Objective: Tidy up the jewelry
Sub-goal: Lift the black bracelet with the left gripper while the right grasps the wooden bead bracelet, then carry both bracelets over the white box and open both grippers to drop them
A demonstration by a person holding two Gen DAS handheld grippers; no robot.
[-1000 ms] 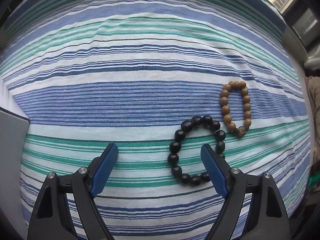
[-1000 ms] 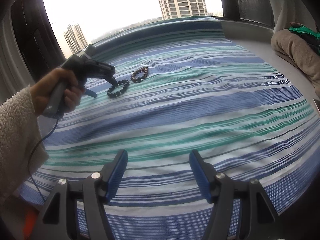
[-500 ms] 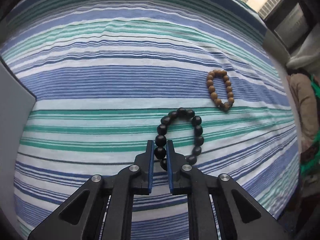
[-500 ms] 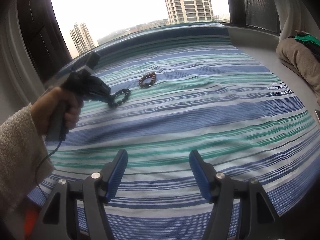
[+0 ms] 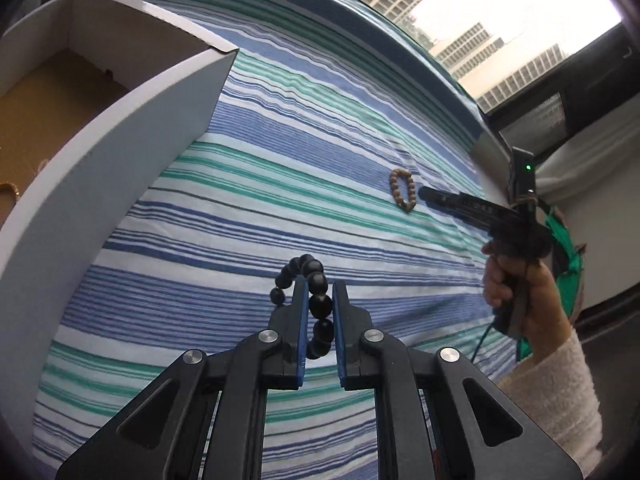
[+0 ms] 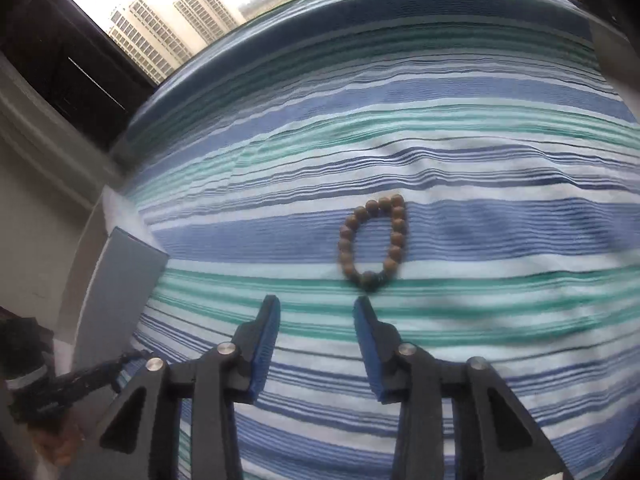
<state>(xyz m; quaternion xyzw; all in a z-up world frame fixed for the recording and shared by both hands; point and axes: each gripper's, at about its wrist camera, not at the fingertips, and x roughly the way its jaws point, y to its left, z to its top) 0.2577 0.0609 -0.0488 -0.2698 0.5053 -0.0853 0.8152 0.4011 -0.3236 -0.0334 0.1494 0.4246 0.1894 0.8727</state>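
A white box (image 5: pixel 120 128), unseen a second ago, now stands at left. The left gripper (image 5: pixel 320 300), then spread, pinches the black bead bracelet (image 5: pixel 316 292), lifted off the striped cloth (image 5: pixel 280 184). The right gripper (image 6: pixel 316 320), jaws spread, has closed in on the brown bead bracelet (image 6: pixel 374 244). High-rises fill the window (image 5: pixel 500 20).

Both wrist views look steeply down along their tongs, sharing the striped cloth (image 5: pixel 280 184).
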